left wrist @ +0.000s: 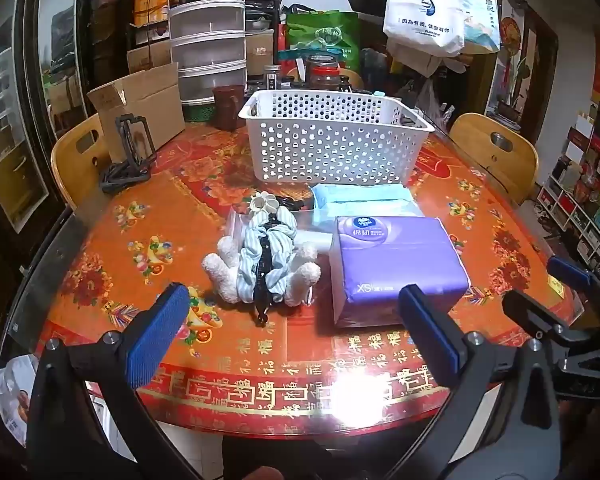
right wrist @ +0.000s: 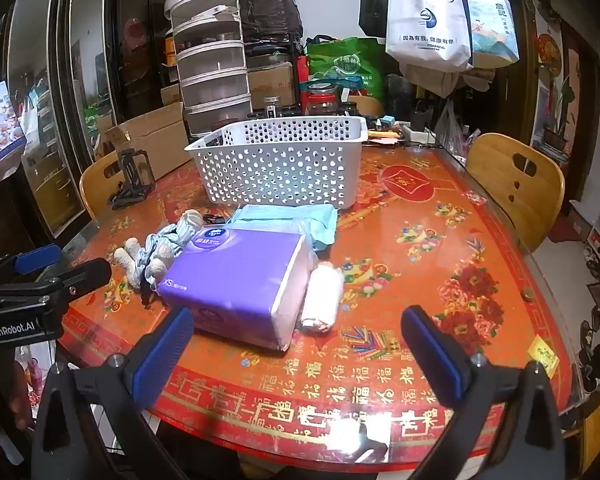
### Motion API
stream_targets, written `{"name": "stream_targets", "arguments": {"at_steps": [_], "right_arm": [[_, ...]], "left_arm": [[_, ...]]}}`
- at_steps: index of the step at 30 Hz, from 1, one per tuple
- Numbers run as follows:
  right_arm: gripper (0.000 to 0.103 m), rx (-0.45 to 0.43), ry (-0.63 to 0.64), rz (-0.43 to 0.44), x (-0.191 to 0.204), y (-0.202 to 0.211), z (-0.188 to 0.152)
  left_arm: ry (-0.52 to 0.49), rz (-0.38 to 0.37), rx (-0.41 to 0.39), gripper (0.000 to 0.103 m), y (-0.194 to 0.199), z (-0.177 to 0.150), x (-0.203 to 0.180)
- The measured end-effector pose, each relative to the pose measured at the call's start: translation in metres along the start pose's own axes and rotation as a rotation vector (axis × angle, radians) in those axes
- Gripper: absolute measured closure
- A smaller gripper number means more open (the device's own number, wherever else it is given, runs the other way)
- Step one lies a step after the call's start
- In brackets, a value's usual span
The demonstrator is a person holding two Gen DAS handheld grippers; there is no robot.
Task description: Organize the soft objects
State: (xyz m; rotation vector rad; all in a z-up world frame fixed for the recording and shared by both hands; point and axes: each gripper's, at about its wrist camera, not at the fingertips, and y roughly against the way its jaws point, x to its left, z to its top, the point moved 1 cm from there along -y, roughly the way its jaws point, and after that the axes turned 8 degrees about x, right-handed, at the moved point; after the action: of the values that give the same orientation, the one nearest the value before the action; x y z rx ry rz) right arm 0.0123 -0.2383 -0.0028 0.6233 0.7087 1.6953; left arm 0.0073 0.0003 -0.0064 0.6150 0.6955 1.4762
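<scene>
Both left tongs [left wrist: 292, 332] and right tongs [right wrist: 296, 344] are held wide open and empty, ready for the purple tissue pack [right wrist: 236, 280] lying just ahead, before the white basket [right wrist: 284, 164].

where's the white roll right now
In the right wrist view the white roll lies on the table, against the right side of the purple tissue pack, nearer the camera than the basket.

left gripper [left wrist: 292, 330] black angular frame, blue ribbed finger pads [left wrist: 156, 334], silver screws, right gripper [right wrist: 300, 354] same, white GenRobot.AI lettering on the left gripper's side
</scene>
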Motion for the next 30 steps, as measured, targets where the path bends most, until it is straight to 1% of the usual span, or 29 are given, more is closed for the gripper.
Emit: {"name": "stream_targets", "arguments": {"at_steps": [1,9,12,30], "right_arm": [[0.000,0.000,0.000,0.000,0.0000,-0.0001,-0.0001],[0.000,0.004,0.001,-0.001,0.0000,-0.0003,-0.0001],[0.000,0.005,0.000,-0.002,-0.0003,-0.0004,0.0002],[0.000,0.007,0.002,-0.002,0.0001,-0.0002,0.0001]], "left_arm": [[-0.005,0.006,0.010,0.000,-0.0004,0.0002,-0.0004],[-0.005,-0.005,0.003,0.000,0.0012,-0.0008,0.0013],[-0.007,-0.002,0.003,0.000,-0.0017,-0.0034,-0.0061],[-0.005,-0.007,0.005,0.000,0.0001,-0.0010,-0.0040]]}}
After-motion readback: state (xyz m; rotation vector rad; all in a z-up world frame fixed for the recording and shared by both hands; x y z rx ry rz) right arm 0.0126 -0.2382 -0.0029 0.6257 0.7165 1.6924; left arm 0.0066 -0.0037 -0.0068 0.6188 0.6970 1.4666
